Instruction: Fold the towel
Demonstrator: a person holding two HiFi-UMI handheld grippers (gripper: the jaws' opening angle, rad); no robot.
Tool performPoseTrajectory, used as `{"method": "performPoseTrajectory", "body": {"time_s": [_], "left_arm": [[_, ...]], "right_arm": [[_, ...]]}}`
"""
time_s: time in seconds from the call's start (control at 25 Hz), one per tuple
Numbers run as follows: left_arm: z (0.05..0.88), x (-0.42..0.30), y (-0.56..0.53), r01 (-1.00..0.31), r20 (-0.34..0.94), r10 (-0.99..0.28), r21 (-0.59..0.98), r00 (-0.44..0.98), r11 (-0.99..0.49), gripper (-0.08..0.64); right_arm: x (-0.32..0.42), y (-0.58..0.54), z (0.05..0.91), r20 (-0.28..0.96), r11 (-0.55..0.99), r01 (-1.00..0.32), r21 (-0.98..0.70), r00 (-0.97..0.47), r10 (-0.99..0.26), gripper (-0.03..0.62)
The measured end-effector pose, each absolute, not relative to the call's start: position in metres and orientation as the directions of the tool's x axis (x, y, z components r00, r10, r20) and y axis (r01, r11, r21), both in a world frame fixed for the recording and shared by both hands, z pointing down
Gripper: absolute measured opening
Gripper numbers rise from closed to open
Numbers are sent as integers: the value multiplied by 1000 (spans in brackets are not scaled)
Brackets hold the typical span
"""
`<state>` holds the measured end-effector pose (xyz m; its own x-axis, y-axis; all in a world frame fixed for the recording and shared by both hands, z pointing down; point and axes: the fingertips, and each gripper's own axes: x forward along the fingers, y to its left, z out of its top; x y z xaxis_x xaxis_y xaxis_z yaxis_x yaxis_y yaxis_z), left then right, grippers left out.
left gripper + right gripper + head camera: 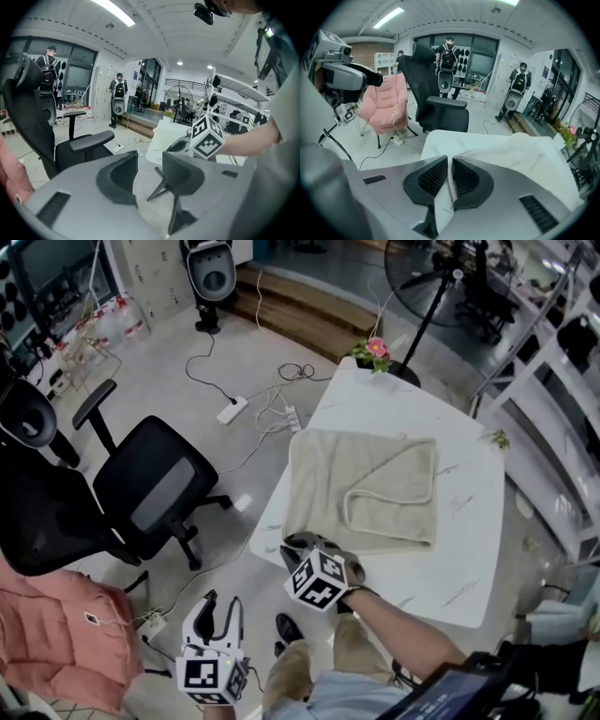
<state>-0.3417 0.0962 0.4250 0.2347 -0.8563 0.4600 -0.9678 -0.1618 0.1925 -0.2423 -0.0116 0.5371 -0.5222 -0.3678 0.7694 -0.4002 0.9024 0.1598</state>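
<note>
Head cam steep down over table (pixel 469 559); L, R cams low, near, both facing it.

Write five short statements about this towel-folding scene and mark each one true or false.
1. The right hand-held gripper is closed on the towel at its near edge. True.
2. The left hand-held gripper also holds the towel. False: its jaws stand apart with nothing between them, off the table.
3. The towel lies fully spread in one layer. False: one part is already folded over onto the rest.
4. Pink flowers stand at the table's far corner. True.
5. The black office chair stands right of the table in the head view. False: it stands to the left.
</note>
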Motion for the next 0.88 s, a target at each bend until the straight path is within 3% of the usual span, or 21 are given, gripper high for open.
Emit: {"method": "performPoseTrajectory", "body": {"time_s": [0.08,0.2,0.28,0.52,0.72,0.88], "left_arm": [[428,-349,100,-969,455,-862,198,225,-148,165],[424,-352,94,-966,437,-869,208,233,-154,162],[416,-347,83,-962,416,-874,209,252,-179,161],[385,-278,34,-919,350,-851,188,391,-345,160],[379,-184,0,-842,352,-768,151,535,-518,161],[394,-130,-32,-823,378,-739,140,558,-550,163]], "right_arm": [[-244,-11,538,768,908,-405,110,-546,-336,46],[-245,-3,523,727,906,-422,-25,-630,-273,161],[-238,-4,497,680,898,-437,-54,-674,-287,179],[-152,-40,428,601,822,-569,-19,-664,-445,178],[-43,-69,412,575,708,-706,18,-572,-585,158],[43,-87,424,588,613,-788,59,-469,-659,144]]}}
